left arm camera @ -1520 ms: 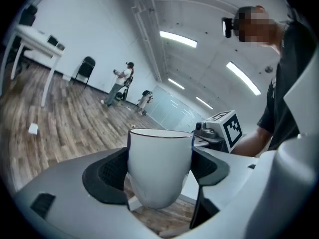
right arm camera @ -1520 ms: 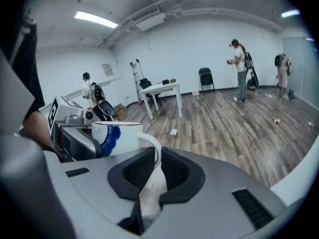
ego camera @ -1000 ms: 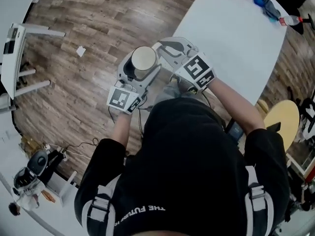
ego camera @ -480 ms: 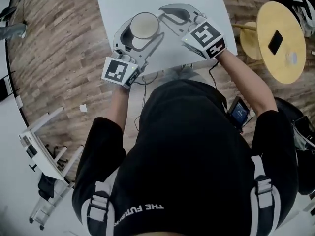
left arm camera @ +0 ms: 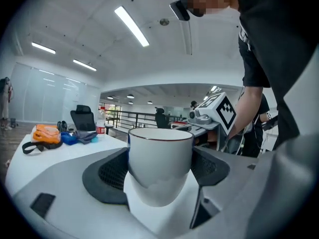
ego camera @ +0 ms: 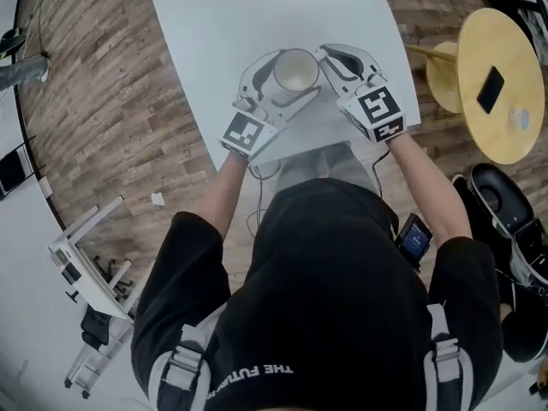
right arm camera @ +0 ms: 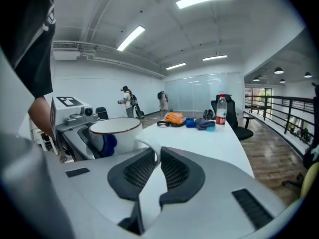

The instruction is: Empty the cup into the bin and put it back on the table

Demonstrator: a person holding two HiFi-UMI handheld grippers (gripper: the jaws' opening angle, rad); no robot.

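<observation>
A white cup (ego camera: 295, 69) with a thin dark rim hangs upright over the near edge of the white table (ego camera: 214, 24); its inside looks empty. My left gripper (ego camera: 278, 82) is shut on the cup's body, one dark pad on each side of the cup (left arm camera: 159, 158). My right gripper (ego camera: 330, 61) comes in from the right and is shut on the cup's handle (right arm camera: 149, 146), which sits pinched between its pads. In the right gripper view the cup (right arm camera: 117, 133) is just left of the right gripper (right arm camera: 155, 163). No bin is in view.
At the table's far end lie an orange bundle (right arm camera: 174, 117), blue items and a water bottle (right arm camera: 222, 111). A round yellow side table (ego camera: 505, 75) with a phone on it stands to the right. Wooden floor lies left of the table; a metal frame (ego camera: 86, 264) stands lower left.
The view has swung from the wooden floor to the table. Both grippers carried the cup along, still shut on it, and it now hangs over the table's near edge.
</observation>
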